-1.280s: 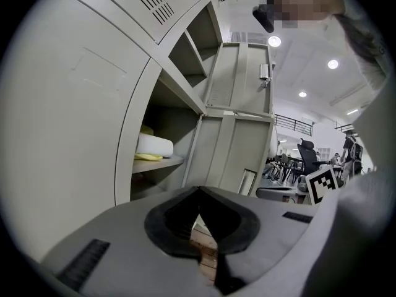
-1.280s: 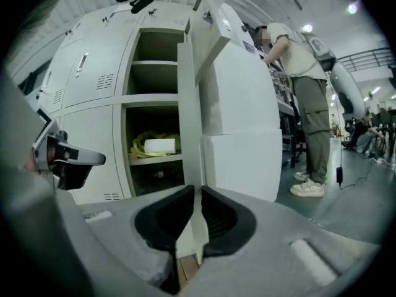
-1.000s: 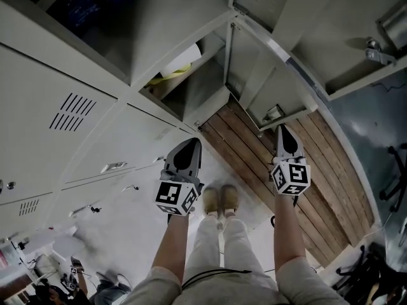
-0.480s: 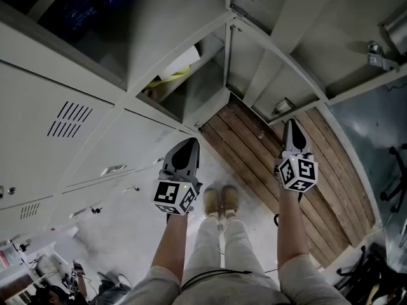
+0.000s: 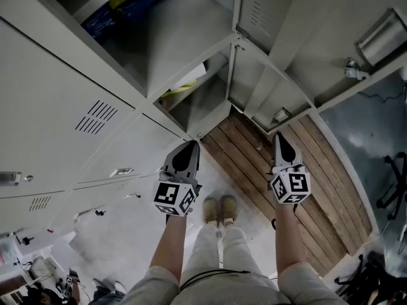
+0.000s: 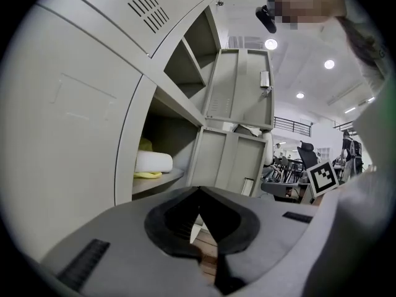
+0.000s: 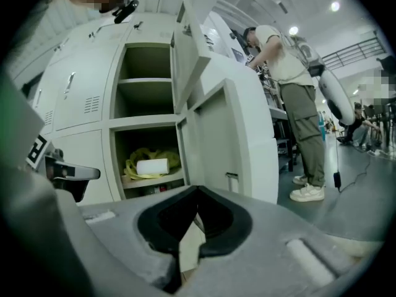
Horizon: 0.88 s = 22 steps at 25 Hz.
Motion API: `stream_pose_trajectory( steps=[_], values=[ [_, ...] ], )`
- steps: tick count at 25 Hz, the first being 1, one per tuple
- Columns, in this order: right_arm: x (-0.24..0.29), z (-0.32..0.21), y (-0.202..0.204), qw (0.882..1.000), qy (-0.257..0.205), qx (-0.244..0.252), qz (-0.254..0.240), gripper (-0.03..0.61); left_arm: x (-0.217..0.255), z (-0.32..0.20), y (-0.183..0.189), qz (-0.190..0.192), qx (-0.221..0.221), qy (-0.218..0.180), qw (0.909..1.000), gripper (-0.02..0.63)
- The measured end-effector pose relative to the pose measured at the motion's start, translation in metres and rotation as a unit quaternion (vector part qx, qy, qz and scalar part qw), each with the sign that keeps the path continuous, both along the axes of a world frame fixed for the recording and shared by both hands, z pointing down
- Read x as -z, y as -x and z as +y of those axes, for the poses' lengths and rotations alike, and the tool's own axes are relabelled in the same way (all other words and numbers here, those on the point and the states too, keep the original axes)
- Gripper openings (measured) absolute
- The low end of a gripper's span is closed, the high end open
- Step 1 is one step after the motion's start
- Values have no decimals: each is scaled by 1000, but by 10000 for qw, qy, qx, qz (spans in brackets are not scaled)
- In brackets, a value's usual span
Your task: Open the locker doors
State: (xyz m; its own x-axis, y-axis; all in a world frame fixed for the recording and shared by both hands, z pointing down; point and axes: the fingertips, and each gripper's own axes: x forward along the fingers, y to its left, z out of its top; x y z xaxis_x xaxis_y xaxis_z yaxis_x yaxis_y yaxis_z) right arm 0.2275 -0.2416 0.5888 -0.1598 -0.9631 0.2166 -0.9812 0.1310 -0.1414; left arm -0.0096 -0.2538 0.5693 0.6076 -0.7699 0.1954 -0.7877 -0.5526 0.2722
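A bank of grey lockers (image 5: 63, 119) fills the head view. Two compartments stand open: the lower one (image 5: 194, 100) holds a white roll (image 5: 191, 76) on yellow cloth, the upper one (image 5: 127, 18) holds blue things. Their doors (image 5: 261, 84) (image 5: 331, 37) swing out to the right, each with a latch. My left gripper (image 5: 189, 146) is shut and empty, just short of the lower compartment's corner. My right gripper (image 5: 280, 138) is shut and empty too, just below the lower door's latch (image 5: 280, 115) and apart from it. The roll (image 6: 153, 161) (image 7: 152, 166) shows in both gripper views.
Closed lockers with vents and handles (image 5: 121, 171) run to the left. A wooden floor strip (image 5: 299, 183) lies below the open doors, with the person's shoes (image 5: 219, 208) beside it. Office chairs (image 5: 394, 183) stand at right. Another person (image 7: 291, 91) stands beyond the open doors.
Both grippers have risen a little in front of the lockers. The head view has tilted upward, so more of the upper compartment shows. The right gripper sits slightly further below the lower door's latch.
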Motion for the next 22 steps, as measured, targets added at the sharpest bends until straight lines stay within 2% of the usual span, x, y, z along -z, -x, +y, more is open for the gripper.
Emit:
stream_pose_trajectory(
  steps=[7, 12, 22],
  values=[
    [67, 15, 50, 9972, -407, 630, 0, 2, 59, 14, 19, 84, 35, -384, 9992, -2],
    [107, 32, 83, 9926, -568, 1072, 3, 2, 90, 31, 32, 317, 46, -338, 9989, -2],
    [164, 64, 119, 9852, -728, 1549, 97, 2, 135, 66, 58, 331, 282, -507, 9978, -2]
  ],
)
